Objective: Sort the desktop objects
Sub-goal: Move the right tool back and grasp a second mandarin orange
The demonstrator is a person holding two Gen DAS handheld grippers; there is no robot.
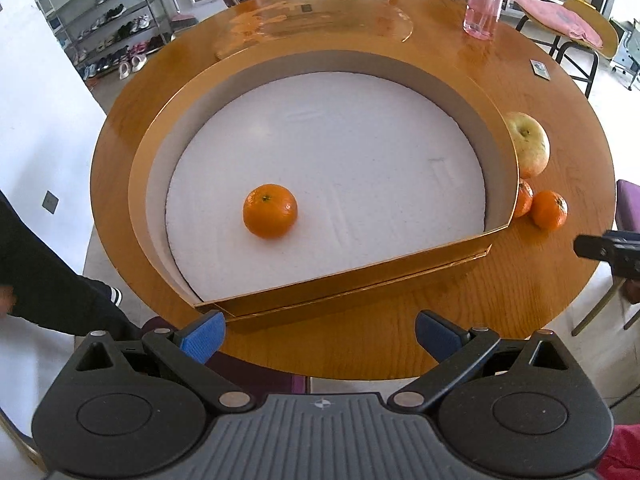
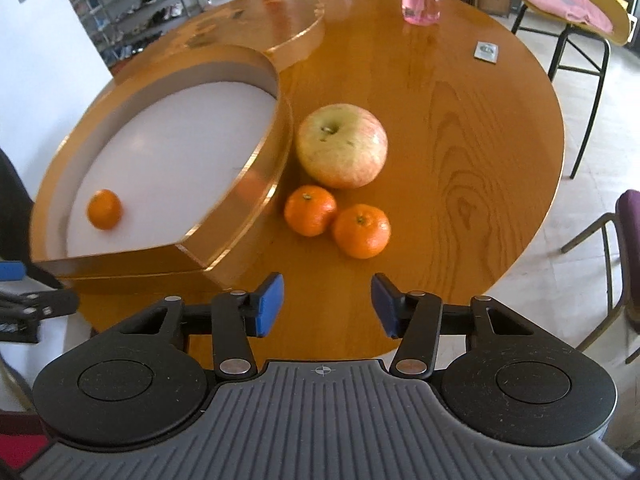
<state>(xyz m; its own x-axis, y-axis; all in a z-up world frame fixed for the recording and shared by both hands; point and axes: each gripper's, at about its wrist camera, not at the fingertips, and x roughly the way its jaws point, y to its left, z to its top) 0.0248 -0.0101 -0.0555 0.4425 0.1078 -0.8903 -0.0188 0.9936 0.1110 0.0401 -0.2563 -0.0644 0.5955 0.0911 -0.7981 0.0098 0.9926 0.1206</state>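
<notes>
Left gripper (image 1: 318, 338) spread, empty, at the table's near edge. Gold box (image 1: 360, 278): one mandarin (image 1: 270, 211) on its white liner. Just right of the box: apple (image 2: 342, 146), two touching mandarins (image 2: 310, 211) (image 2: 361, 231) on the table (image 2: 460, 128). Right gripper (image 2: 327, 306) spread, empty, facing them. Mandarins likely light, soft-skinned, roll easily; pinch across the middle, gently. Apple heavier, firm, slick.

From where I hold the rig, a round wooden table (image 2: 460, 128) fills the near ground. Ahead and to the left a metal shoe rack (image 1: 108, 28) stands against a white wall (image 1: 36, 112). Ahead to the right sits a chair (image 2: 580, 16) with a pink cushion. Close on the right is a purple chair (image 2: 628, 216). The pale tiled floor (image 2: 592, 152) is bright with daylight.
</notes>
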